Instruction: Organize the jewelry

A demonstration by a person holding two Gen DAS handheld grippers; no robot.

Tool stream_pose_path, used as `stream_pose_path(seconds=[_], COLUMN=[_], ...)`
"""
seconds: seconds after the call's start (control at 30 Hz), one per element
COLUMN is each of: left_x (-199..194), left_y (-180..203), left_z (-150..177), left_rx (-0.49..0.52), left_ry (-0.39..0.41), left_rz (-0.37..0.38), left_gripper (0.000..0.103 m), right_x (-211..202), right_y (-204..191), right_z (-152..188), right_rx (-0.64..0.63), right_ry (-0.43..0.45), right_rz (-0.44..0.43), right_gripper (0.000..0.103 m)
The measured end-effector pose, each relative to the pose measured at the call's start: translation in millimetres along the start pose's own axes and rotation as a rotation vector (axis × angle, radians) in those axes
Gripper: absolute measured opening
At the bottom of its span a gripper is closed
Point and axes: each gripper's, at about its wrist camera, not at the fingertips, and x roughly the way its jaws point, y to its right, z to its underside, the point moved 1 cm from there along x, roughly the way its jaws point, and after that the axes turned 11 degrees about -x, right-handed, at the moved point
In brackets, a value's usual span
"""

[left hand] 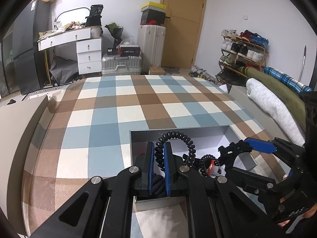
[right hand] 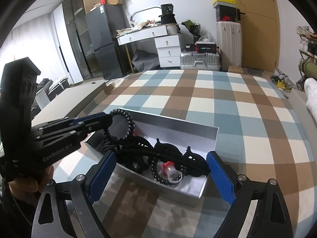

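Note:
A black spiral coil band point(left hand: 174, 133) hangs over the open grey box point(left hand: 178, 130), and my left gripper point(left hand: 159, 145) is shut on its left side. The right wrist view shows that same band point(right hand: 129, 124) as a ring held up at the left gripper's tips point(right hand: 107, 119), above the box's far left corner. My right gripper point(right hand: 161, 155) stands open at the near side of the box point(right hand: 198, 128), its blue pads point(right hand: 221, 176) straddling the contents. Inside lie black hair claws point(right hand: 170, 147), a black headband point(right hand: 158, 154), a black beaded bracelet point(right hand: 158, 176) and a small red-and-clear piece point(right hand: 168, 165).
The box rests on a blue, brown and white checked cloth point(left hand: 138, 103). Folded grey and olive clothes point(left hand: 273, 107) lie at the right edge, a beige panel point(left hand: 17, 123) at the left. Suitcases, a white dresser and a shoe rack stand beyond the far edge.

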Motion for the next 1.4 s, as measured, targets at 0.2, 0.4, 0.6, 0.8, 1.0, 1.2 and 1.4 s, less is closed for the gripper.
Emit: stream_pose_path(seconds=[0.2,0.4,0.6,0.8,1.0,1.2,1.4], left_x=[3,7,12,13,14,5,-24], left_y=[4,2,0,2,4,-1,3], left_z=[1,1,4,11,12,12,24], left_rx=[0.015,0.015,0.015,0.039,0.037,0.008,0.017], left_ry=[-0.005,-0.015,-0.034,-0.054,-0.062,-0.074,-0.048], left_rz=[-0.008,-0.017,-0.032,-0.047,-0.045,-0.012,0.063], left_gripper=[0.005,0.005,0.005,0.005,0.005,0.011,0.072], right_x=[2,7,14,23,28,22,-3], right_y=[-8,-8,-6,-5,0,-3,1], right_z=[-1,-2,-3,-4,-8,-5,1], right_rx=[-0.033,-0.036,-0.044,-0.099,-0.099,-0.111,-0.078], right_ry=[-0.003,-0.015,-0.033,-0.05,-0.068,-0.055,0.008], right_rz=[0.008,0.003,-0.001,-0.024,-0.014,-0.003,0.016], right_gripper=[0.093,0.093,0.093,0.093,0.093,0.093,0.099])
